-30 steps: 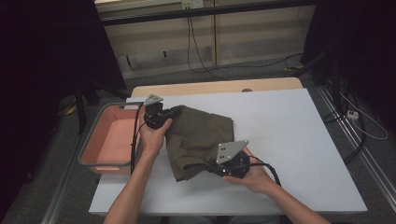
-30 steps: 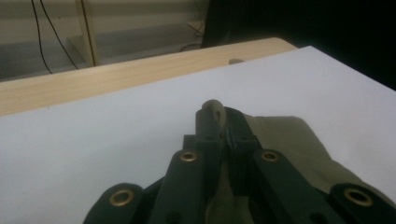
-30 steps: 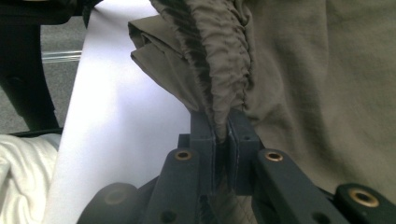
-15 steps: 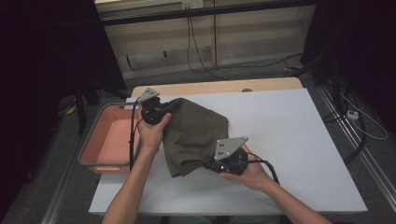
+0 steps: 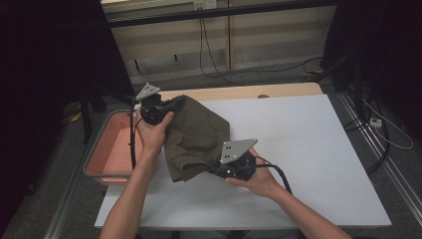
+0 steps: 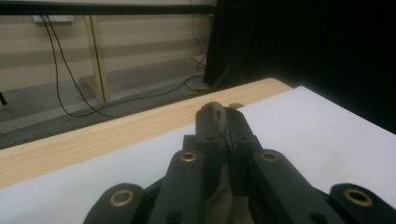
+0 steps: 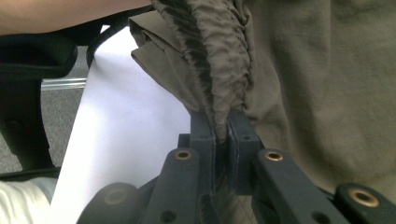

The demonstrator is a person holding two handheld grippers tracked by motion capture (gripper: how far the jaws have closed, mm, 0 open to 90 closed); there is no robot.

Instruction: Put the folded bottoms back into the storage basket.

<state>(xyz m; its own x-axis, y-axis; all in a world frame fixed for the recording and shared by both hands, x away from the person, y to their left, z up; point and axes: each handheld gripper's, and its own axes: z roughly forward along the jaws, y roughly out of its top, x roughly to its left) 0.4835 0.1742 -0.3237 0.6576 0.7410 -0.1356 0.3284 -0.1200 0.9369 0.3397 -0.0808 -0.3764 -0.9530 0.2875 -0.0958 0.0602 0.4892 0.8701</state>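
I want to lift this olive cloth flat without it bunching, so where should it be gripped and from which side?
Grip the olive cloth at its gathered edge, as both do now: the left gripper pinches the far corner, the right gripper the ruched band at the near end. Coming in level from opposite ends probably works best, since the thick band fills shut jaws.

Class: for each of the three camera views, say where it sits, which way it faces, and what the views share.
High view: above the table, looking down; forearms, left gripper, right gripper.
Left gripper view: on the left gripper, facing the table's far edge.
Right gripper view: on the right gripper, facing the olive garment.
Shared: the garment, clamped.
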